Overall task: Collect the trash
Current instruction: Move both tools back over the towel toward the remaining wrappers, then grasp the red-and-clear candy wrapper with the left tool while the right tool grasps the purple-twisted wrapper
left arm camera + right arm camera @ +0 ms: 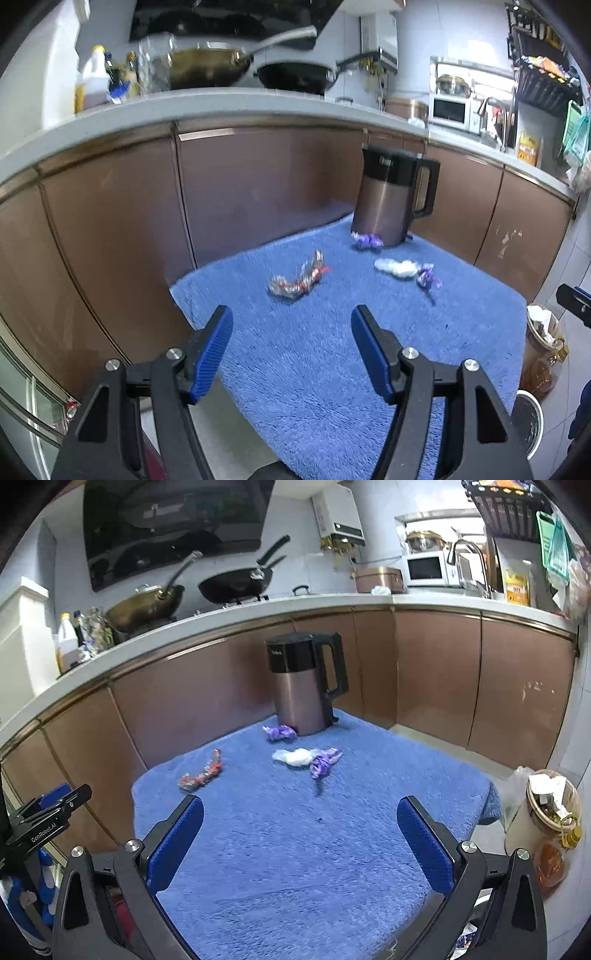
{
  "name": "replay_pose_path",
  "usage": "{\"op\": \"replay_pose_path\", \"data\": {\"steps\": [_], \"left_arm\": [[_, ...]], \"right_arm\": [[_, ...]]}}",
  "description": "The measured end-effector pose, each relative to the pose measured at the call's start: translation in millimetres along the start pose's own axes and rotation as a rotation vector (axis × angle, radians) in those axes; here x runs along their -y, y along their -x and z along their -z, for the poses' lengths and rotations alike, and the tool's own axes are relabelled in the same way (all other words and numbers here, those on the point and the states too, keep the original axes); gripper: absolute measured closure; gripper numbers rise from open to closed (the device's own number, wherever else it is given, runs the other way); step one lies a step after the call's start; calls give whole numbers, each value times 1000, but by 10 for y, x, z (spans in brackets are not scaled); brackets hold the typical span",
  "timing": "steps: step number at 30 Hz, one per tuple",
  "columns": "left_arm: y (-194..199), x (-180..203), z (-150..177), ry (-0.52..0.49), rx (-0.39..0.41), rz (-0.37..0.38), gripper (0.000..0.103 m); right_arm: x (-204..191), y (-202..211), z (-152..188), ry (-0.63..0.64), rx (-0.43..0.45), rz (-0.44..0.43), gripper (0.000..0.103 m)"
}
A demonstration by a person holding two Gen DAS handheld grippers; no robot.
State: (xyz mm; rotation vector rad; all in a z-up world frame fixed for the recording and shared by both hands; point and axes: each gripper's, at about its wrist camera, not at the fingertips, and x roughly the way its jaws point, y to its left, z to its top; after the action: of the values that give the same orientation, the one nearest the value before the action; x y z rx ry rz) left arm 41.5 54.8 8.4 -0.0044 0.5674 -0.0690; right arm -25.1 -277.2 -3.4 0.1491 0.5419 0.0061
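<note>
Wrappers lie scattered on the blue fluffy cloth [332, 369], all of them ahead of both tools and none yet touched. Nearest me, the left gripper [291, 321] has its blue pads standing apart with nothing between them. Just beyond its tips, slightly to the left, lies the silver and red wrapper [299, 280], a long twisted strip of crinkled foil. Further out and to the right sits a white crumpled wad [397, 267], touching a purple wrapper [428, 278] at its right end. Another purple wrapper [367, 240] rests right against the foot of the kettle [391, 195], which stands upright at the far edge of the cloth.

The right gripper [301, 812] is spread wider still, also empty, and pointed roughly at the white wad and its purple neighbour, well ahead of its tips.

All this litter looks featherlight, thin and springy; I would guess it crushes flat under the pads and may slide or catch in the pile. The foil strip seems best taken across its thicker bunched middle, pressing down into the cloth. The piece by the kettle could be awkward, with the metal wall so close. Over on the right, beyond the cloth's edge, stands a basket [554, 805] already holding rubbish.
</note>
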Motion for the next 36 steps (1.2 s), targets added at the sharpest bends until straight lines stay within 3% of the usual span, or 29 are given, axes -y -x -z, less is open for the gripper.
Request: {"op": "replay_pose_path", "data": {"steps": [6, 15, 21, 26, 34, 36], "left_arm": [[-651, -97, 31, 17, -124, 15, 38], [-1513, -4, -236, -61, -182, 34, 38], [-2196, 76, -318, -104, -247, 19, 39], [-2493, 67, -340, -114, -273, 16, 39], [-2855, 68, -245, -122, -340, 15, 55], [-2899, 76, -218, -120, -352, 21, 64]], "right_arm": [[140, -452, 2, 2, -66, 21, 2], [223, -1397, -115, 26, -163, 4, 15], [368, -2138, -217, -42, -227, -32, 26], [459, -2663, -231, -101, -283, -36, 32], [402, -3184, -239, -104, -336, -10, 40], [406, -3266, -224, -101, -348, 1, 57]]}}
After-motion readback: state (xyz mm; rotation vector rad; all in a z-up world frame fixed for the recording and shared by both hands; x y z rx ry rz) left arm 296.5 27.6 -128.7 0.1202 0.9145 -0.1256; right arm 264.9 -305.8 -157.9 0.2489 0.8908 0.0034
